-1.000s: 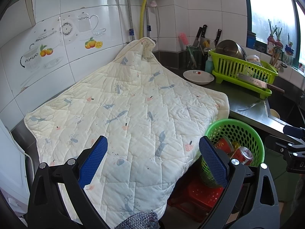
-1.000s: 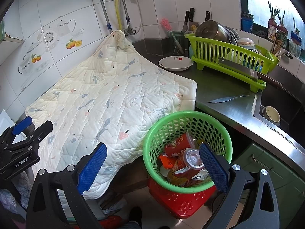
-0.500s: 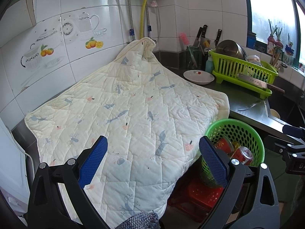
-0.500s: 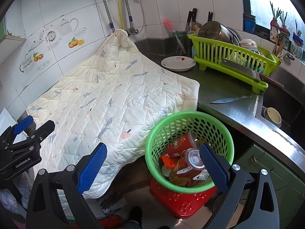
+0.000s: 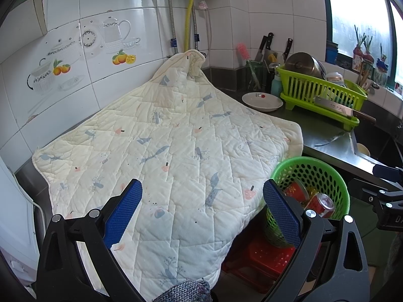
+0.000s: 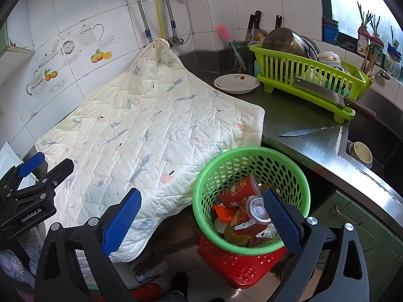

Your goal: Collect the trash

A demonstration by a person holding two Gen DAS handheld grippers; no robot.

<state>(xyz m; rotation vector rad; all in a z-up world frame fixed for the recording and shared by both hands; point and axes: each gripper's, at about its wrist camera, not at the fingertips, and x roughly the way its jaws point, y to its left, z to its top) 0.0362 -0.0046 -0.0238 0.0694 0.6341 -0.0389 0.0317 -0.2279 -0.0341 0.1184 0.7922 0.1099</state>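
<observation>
Your left gripper point(image 5: 202, 207) hangs with jaws spread wide over the quilted blanket point(image 5: 176, 151); the green basket point(image 5: 325, 173) holding cans sits just right.

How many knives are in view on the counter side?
5: cleaver on the green rack, knife on the counter, three handles at the wall. Others may be hidden.

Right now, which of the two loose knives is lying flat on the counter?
The slim pointed knife, flat on the steel counter near the sink. The broad cleaver rests up on the green dish rack instead.
</observation>
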